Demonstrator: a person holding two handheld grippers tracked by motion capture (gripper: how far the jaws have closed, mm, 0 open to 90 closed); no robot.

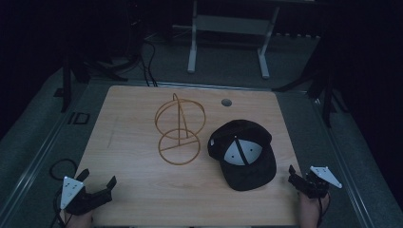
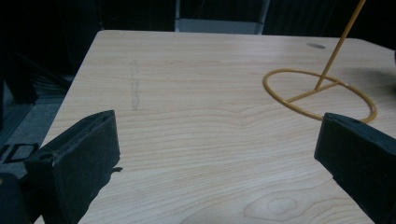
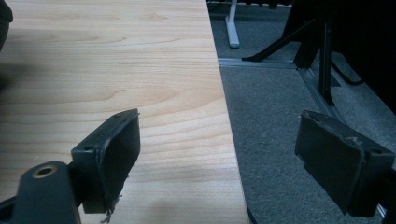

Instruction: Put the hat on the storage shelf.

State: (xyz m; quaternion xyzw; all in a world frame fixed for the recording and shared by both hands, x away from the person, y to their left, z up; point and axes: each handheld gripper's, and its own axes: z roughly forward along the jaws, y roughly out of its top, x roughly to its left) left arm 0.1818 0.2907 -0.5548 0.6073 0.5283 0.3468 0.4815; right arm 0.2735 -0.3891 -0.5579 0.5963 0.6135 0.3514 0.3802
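Note:
A yellow wire hat stand (image 1: 179, 128), a ring base with an upright post and hoop, stands mid-table. To its right a black cap (image 1: 242, 154) lies upside down, its white lining showing. My left gripper (image 1: 99, 177) rests open at the table's (image 1: 138, 194) near left corner, holding nothing. In the left gripper view its jaws (image 2: 219, 126) are spread wide, with the stand's post (image 2: 334, 55) ahead to the right. My right gripper (image 1: 295, 178) is open at the near right edge. In the right gripper view (image 3: 219, 126) one jaw is over the wood and the other over the floor.
A grey grommet (image 1: 226, 102) sits in the table's far right part. Behind the table stand a white desk frame (image 1: 228, 26), floor cables (image 1: 142, 57) and black stand legs (image 1: 328, 92). Grey carpet (image 3: 280, 116) lies past the table's right edge.

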